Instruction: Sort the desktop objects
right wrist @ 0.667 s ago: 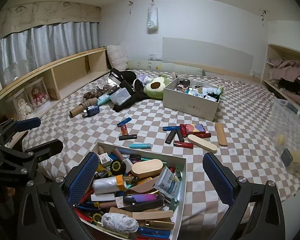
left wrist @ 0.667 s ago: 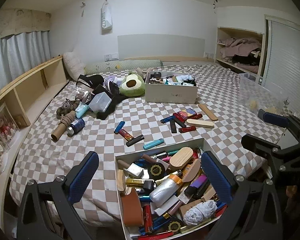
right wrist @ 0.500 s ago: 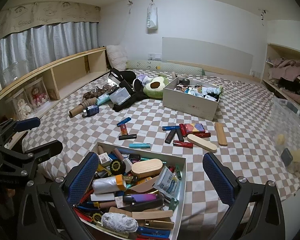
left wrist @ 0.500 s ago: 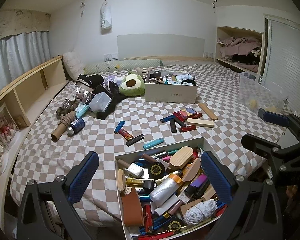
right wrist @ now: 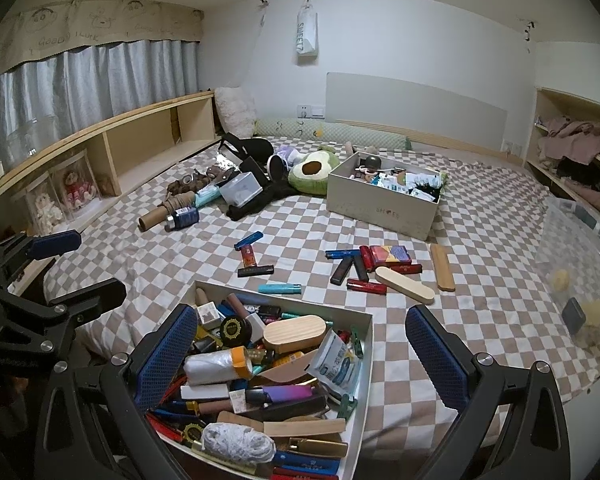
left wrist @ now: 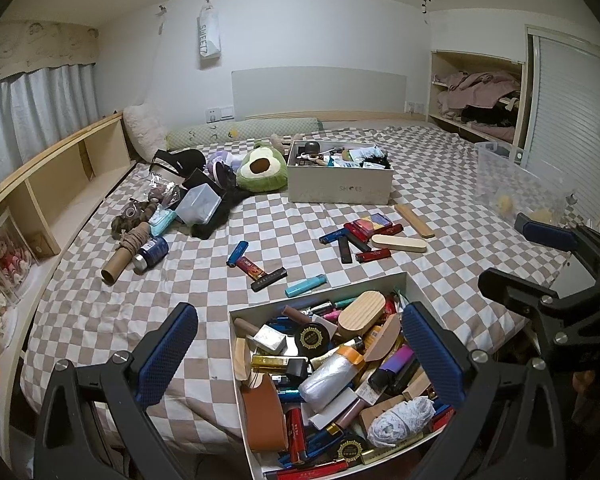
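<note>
A white box crammed with lighters, wooden cases, a wrapped roll and a ball of string sits at the near edge of the checked bed. My left gripper hovers open above it, with nothing between its blue pads. My right gripper is open as well over the same box, and it also shows as the right gripper at the right of the left wrist view. Loose on the bed lie a blue lighter, a teal lighter, a cluster of red and dark lighters and a wooden case.
A filled shoe box stands at the back. An avocado plush, a clear plastic box, a blue bottle and a cardboard tube lie to the left. A clear bin is on the right, wooden shelving on the left.
</note>
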Demonstrator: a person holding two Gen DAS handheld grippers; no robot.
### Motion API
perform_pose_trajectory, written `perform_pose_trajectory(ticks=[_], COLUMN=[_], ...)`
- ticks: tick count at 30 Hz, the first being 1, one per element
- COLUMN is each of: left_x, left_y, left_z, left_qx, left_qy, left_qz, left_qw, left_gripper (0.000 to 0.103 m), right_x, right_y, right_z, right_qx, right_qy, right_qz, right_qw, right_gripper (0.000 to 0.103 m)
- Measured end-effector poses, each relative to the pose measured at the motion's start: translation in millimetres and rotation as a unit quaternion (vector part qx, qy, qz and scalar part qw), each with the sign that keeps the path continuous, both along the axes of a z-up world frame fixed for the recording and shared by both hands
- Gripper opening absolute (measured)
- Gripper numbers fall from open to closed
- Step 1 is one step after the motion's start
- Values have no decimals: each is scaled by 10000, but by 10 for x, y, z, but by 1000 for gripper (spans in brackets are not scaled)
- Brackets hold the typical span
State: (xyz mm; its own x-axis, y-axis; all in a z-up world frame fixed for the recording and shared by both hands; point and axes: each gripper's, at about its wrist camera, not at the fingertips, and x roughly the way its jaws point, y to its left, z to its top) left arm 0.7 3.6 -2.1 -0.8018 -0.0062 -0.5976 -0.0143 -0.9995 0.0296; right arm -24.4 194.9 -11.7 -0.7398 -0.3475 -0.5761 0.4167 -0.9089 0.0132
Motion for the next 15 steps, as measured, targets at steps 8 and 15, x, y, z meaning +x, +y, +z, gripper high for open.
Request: perform_pose_trajectory(ticks=[8, 15], left_x=[16, 24], left_y=[-25, -17], left_z=[-14, -25], left_qx=[-11, -15], left_qy=[-12, -6], left_qz=[-8, 1], left_qw=[10000, 10000], left_gripper=[103, 103], right_x=[3, -10], right_y=[-22, -31], right_z=[4, -7], right_qx=[62, 65], right_qy=[-9, -16], right_qz=[22, 28], right_qw=[10000, 10000], right_gripper=[103, 103])
